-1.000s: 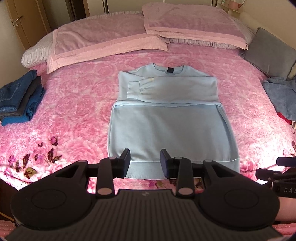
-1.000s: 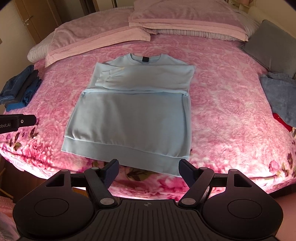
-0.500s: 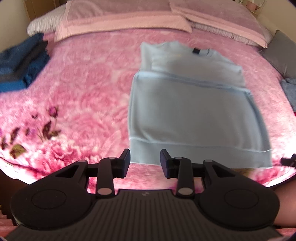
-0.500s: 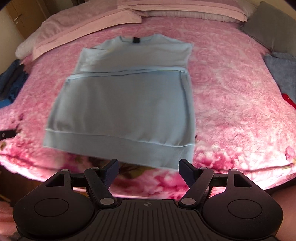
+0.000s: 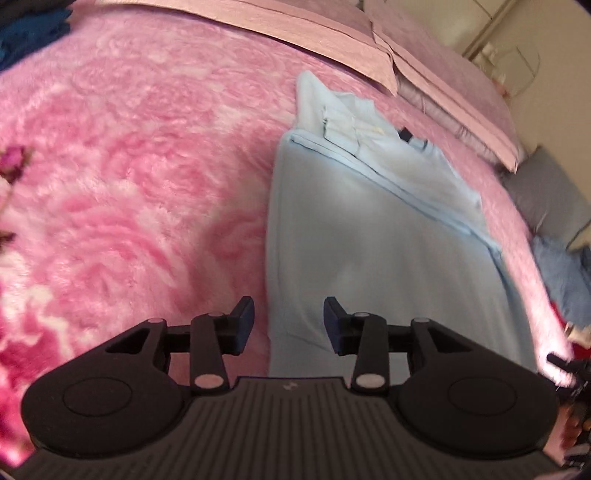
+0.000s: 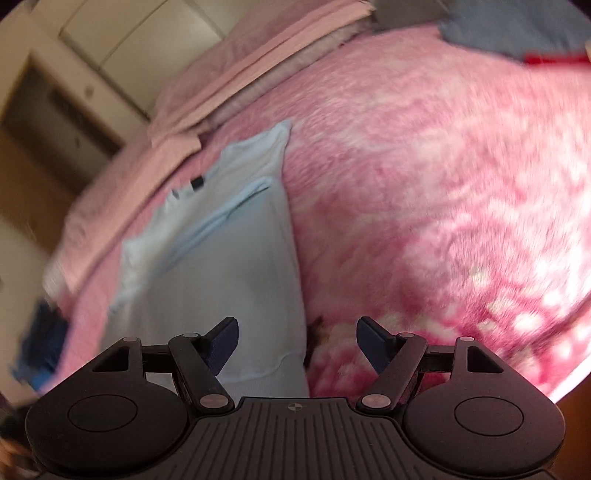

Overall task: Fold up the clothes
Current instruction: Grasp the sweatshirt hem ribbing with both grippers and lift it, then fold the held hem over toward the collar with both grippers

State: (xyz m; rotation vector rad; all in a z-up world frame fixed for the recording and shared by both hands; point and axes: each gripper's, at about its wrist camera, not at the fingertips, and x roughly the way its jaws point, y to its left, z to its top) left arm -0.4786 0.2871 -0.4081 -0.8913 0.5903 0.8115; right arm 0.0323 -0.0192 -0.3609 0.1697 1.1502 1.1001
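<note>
A second ago I had both cameras pulled back, looking over the whole bed; now both sit low over the near end of the light blue sweatshirt (image 5: 388,236), each tilted outward. On my left, the left claw (image 5: 289,320) is released, fingers parted, holding nothing; it hangs over the sweatshirt's left side edge near the hem, one finger above the pink floral bedspread (image 5: 129,166), the other above blue cloth. The sweatshirt lies flat on the bed, sleeves folded across the chest, collar toward the pink pillows (image 5: 424,55), as it lay a second ago. Folded dark blue clothes (image 5: 33,33) sit at the far left. On my right, the right claw (image 6: 297,336) is also released and wider, straddling the sweatshirt's right hem corner (image 6: 291,362). I judge both claws have closed in on the two bottom corners for the next fold, hem toward collar. Neither grips cloth yet; motion blur hides whether they touch it.
</note>
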